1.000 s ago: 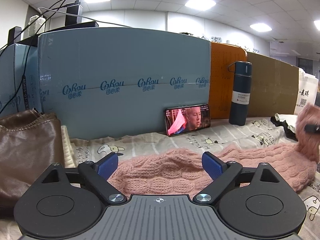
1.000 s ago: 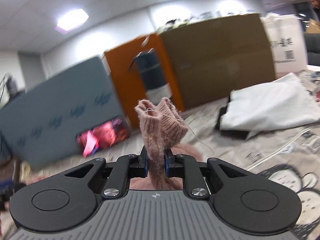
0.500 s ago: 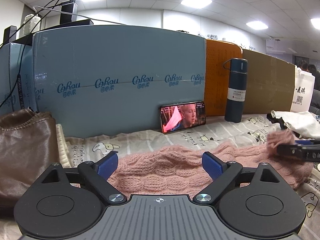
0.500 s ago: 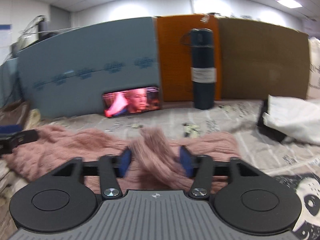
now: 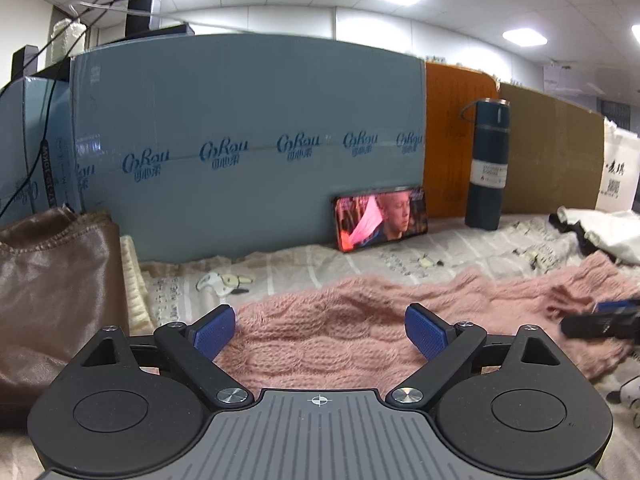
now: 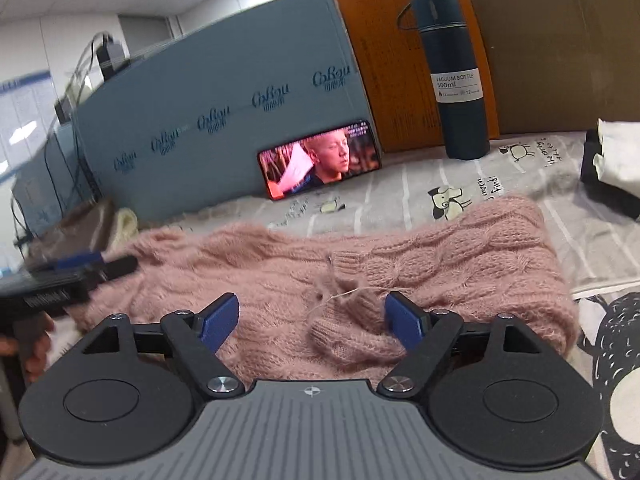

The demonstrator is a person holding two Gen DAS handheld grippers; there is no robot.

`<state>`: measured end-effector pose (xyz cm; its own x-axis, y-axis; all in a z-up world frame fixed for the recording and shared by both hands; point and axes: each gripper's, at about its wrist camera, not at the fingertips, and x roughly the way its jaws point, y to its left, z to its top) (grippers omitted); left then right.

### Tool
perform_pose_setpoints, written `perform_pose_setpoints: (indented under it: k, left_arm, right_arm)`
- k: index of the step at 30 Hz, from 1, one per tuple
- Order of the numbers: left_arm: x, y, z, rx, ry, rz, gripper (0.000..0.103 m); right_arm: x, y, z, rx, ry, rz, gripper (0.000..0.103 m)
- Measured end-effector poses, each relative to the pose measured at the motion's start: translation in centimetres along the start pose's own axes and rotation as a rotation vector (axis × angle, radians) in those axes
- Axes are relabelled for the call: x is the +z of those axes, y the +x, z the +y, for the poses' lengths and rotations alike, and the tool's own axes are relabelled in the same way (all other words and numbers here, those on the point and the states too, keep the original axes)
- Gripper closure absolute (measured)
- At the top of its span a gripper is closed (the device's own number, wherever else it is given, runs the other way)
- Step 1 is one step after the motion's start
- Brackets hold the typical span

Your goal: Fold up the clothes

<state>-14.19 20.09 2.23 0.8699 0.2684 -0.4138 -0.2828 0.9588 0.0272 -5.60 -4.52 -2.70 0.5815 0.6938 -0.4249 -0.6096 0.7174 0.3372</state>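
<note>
A pink cable-knit sweater [image 5: 352, 328] lies spread across the printed bed sheet [image 5: 304, 268]; it also shows in the right wrist view [image 6: 400, 256]. A sleeve cuff [image 6: 352, 328] lies folded onto the body, with a loose thread. My left gripper [image 5: 320, 330] is open and empty, over the sweater's left end. My right gripper [image 6: 312, 320] is open and empty, just above the sleeve cuff. The right gripper shows at the right of the left wrist view [image 5: 600, 320]; the left gripper shows at the left of the right wrist view [image 6: 80, 268].
A phone [image 6: 320, 160] playing video leans on a blue-grey box [image 5: 248, 148]. A dark vacuum bottle [image 6: 456, 76] stands by orange and brown cardboard [image 6: 560, 48]. A brown leather bag [image 5: 52, 288] sits left. White and black cloth [image 5: 600, 232] lies right.
My right gripper carried the sleeve leftward and down onto the sweater body, then opened and let it go. My left gripper stayed open over the sweater's left end.
</note>
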Motion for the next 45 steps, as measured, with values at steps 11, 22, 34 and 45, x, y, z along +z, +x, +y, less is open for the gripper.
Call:
perform_pose_setpoints:
  k: [11,22,34,45]
  left_arm:
    - [-0.7,1.2,0.2,0.037,0.014,0.062,0.009]
    - [-0.6,1.1,0.0,0.033,0.018,0.057,0.008]
    - [-0.5,0.8,-0.1,0.023,0.014,0.043,0.008]
    - [0.1,-0.8,0.2,-0.073,-0.019,-0.047,0.008]
  right_arm:
    - [0.0,-6.2,-4.5,-0.181,0.257,-0.4,0.017]
    - [-0.3,-2.5,-6.8,-0.299,0.366,-0.141,0.021]
    - [-0.1,-4.0,-3.7,-0.135,0.173,-0.247,0.075]
    - [1.7,-7.7,-4.3,-0.233,0.091,-0.367,0.083]
